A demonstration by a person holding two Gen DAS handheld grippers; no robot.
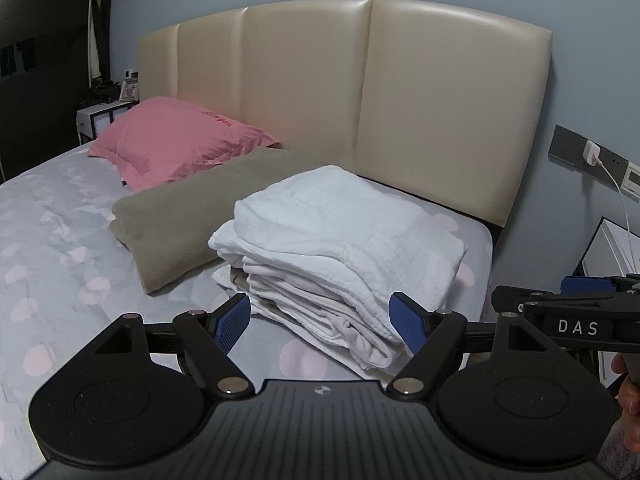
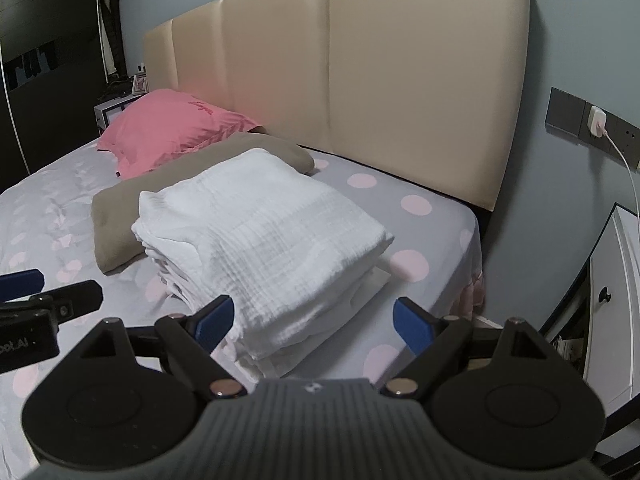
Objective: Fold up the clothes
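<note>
Folded white clothes (image 1: 340, 248) stacked on bed (image 1: 60, 240), touching olive blanket (image 1: 180, 216). Left hand-held gripper (image 1: 322, 322) spread, holding nothing. Right hand-held gripper (image 2: 314, 326) spread before stack's near edge, holding nothing.

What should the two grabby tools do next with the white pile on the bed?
Probably ease both tools forward and close them on the near edge of the white pile. The left tool and right tool are both open with only the pile's near edge between their fingers, gripping nothing yet.
</note>
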